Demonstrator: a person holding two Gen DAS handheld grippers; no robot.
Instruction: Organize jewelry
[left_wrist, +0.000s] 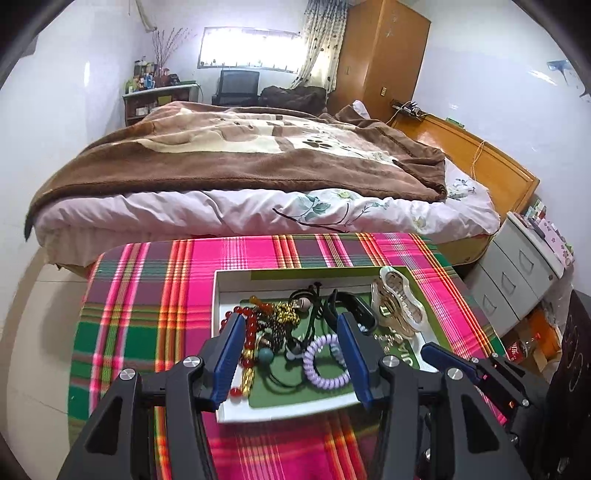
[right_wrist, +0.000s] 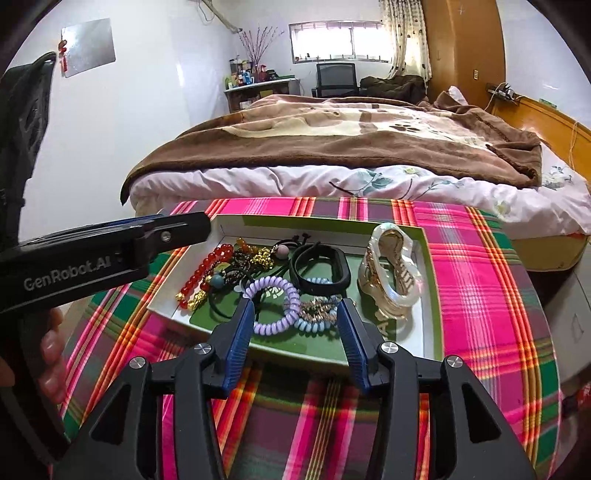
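Both grippers hang over a shallow white tray (left_wrist: 221, 291) of jewelry that sits on a pink-and-green plaid cloth (left_wrist: 147, 314), with a bed (left_wrist: 258, 177) behind it. The left gripper (left_wrist: 291, 325) has its jaws spread wide and empty above the near half of the tray, framing the purple coil (left_wrist: 325, 363), some black hair ties (left_wrist: 314, 295) and the red beads (left_wrist: 240, 317) beside its left finger. The right gripper (right_wrist: 295, 308) is likewise wide open and holds nothing, its fingertips just over the tray's near edge with the purple coil (right_wrist: 271, 306) and a blue coil (right_wrist: 314, 325) between them. The right view shows that blue coil and a glittery piece tangled against it plainly; in the left view these are mostly hidden behind the left gripper's right finger. The right view also shows the left gripper from the side, crossing in from the left over the tray's far corner, and fingertips of the left hand (right_wrist: 51, 350) gripping its handle. The left view alone catches the right gripper's blue tip (left_wrist: 439, 354) low at the right, plus a grey drawer unit (left_wrist: 517, 273) beside the bed. Both views show the pearl claw clip (right_wrist: 391, 273) at the tray's right end, lying apart from the tangle, and the black band (right_wrist: 319, 266) between clip and beads.
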